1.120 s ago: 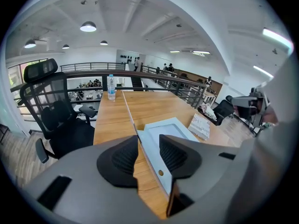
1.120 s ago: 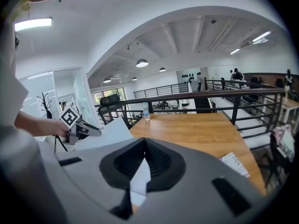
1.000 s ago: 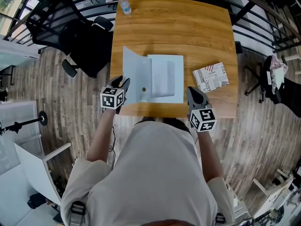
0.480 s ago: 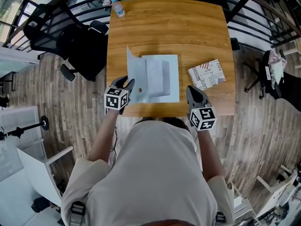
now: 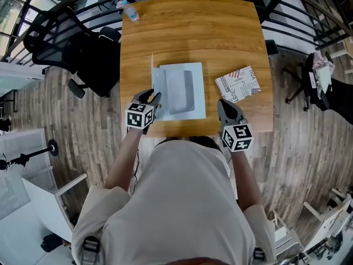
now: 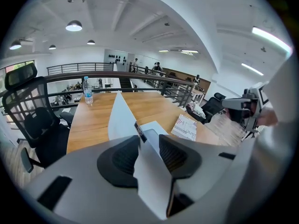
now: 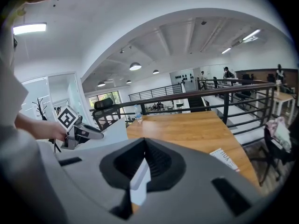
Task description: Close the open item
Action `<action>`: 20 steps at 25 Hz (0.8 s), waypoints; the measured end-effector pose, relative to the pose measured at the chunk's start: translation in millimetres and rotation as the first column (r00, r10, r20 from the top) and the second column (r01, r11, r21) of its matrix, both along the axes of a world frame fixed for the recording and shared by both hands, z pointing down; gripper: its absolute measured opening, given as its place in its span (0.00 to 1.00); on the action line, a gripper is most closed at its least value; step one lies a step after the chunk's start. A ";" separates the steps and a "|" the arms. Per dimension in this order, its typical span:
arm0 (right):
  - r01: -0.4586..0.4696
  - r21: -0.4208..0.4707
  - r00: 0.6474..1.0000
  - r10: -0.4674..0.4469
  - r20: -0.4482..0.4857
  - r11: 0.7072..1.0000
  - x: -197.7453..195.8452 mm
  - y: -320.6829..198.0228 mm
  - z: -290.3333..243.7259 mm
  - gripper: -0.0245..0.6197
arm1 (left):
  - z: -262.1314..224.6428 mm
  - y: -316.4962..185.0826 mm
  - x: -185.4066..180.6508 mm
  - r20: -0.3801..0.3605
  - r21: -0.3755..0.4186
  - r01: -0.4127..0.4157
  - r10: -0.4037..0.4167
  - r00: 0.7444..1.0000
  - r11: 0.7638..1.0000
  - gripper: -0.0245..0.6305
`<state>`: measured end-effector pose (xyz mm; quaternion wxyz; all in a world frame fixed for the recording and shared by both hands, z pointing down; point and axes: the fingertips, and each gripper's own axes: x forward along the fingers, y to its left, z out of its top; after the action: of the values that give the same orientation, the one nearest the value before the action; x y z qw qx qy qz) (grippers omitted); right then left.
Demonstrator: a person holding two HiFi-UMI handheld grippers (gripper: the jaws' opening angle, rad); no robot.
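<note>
Mezzanine office with square wooden table [image 5: 220, 37]. Shows flat pale-blue cardboard folder [image 5: 179, 90] lying near the table's front edge, cover flap [image 6: 122, 120] raised upright toward the table's left. Shows left gripper [image 5: 153, 97] at the table's front-left clenched on that flap, presumably to swing it over shut. Shows right gripper [image 5: 226, 106] at the table's front edge, jaws slightly apart and seemingly empty, likely placed to steady the base.

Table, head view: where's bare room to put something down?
The far half of the table is bare, from the water bottle at its far left corner to the right edge. A narrow strip runs between the white folder and the printed booklet. The near edge is crowded: left gripper holds the raised flap, right gripper sits beside the folder.
</note>
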<state>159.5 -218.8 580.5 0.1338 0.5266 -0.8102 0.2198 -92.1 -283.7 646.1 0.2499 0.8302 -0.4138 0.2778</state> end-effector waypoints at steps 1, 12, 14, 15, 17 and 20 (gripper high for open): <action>-0.003 -0.002 1.000 0.003 0.002 1.000 2.5 0.0 0.5 0.04 | 0.4 0.0 4.5 0.000 0.000 -0.007 0.007 1.000 1.000 0.25; -0.019 -0.012 1.000 0.019 0.020 1.000 28.8 -3.9 5.8 0.04 | 11.3 2.4 57.3 0.010 -0.014 -0.057 0.057 0.998 0.998 0.27; -0.021 -0.017 0.999 0.021 0.024 1.000 33.3 -5.2 8.0 0.04 | 15.7 2.9 67.7 0.016 -0.018 -0.063 0.064 0.998 0.998 0.27; -0.022 -0.020 0.999 0.022 0.026 1.000 35.4 -5.3 9.2 0.04 | 17.9 3.6 73.0 0.021 -0.019 -0.066 0.067 0.998 0.998 0.28; -0.024 -0.026 0.999 0.025 0.031 0.999 39.8 -5.2 11.4 0.04 | 22.6 5.5 84.3 0.032 -0.021 -0.074 0.074 0.997 0.997 0.28; -0.025 -0.032 0.999 0.026 0.038 0.999 46.4 -5.9 15.5 0.04 | 32.1 8.0 102.1 0.050 -0.028 -0.092 0.094 0.994 0.995 0.29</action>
<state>205.9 -224.7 596.0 0.1235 0.5304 -0.8023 0.2443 10.0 -275.6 678.2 0.2365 0.8379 -0.3773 0.3155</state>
